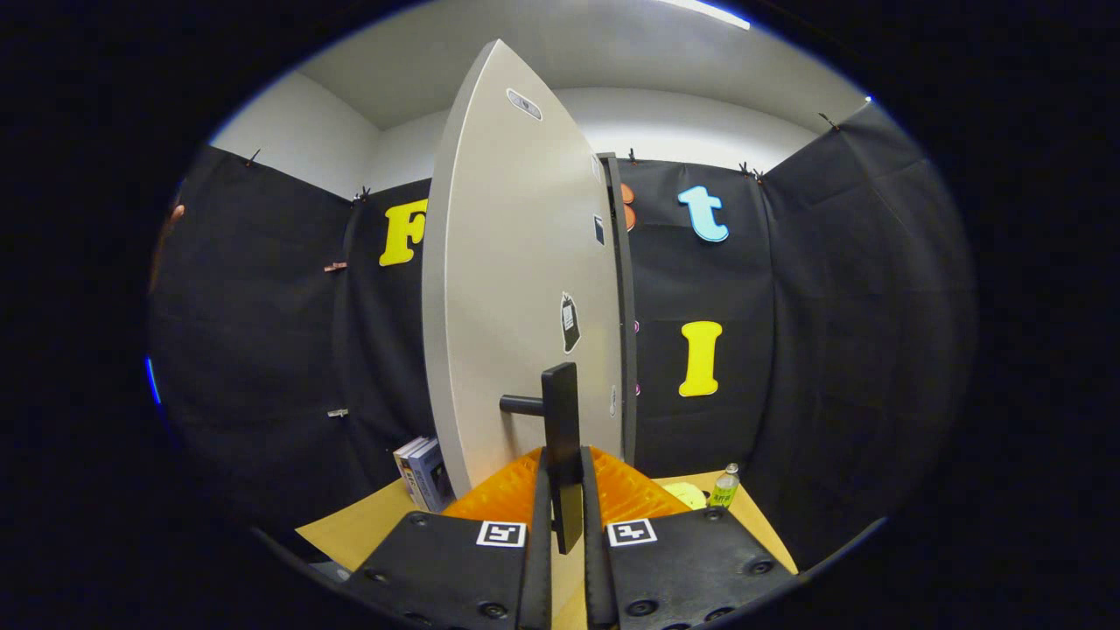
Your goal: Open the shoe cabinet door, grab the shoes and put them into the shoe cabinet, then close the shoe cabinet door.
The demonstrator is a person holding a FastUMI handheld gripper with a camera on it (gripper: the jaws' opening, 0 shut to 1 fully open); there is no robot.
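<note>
Scene is lit from above: a ceiling strip light (704, 12) is seen as a blown-out streak, and the ceiling and upper wall are washed pale. The door (516, 289) is evenly lit, with a soft gradient and no hard glare. The black cloth is left dim, its folds barely resolved. The handle (560, 420) is rendered as a near silhouette, gripped between the jaws of the gripper (560, 516). Strong fisheye distortion is present: the door's straight edges are bowed into a leaf shape. Focus is sharp at centre; softness and blue fringing are seen toward the rim. The tabletop (367, 525) is moderately lit, with shadow under the door.
</note>
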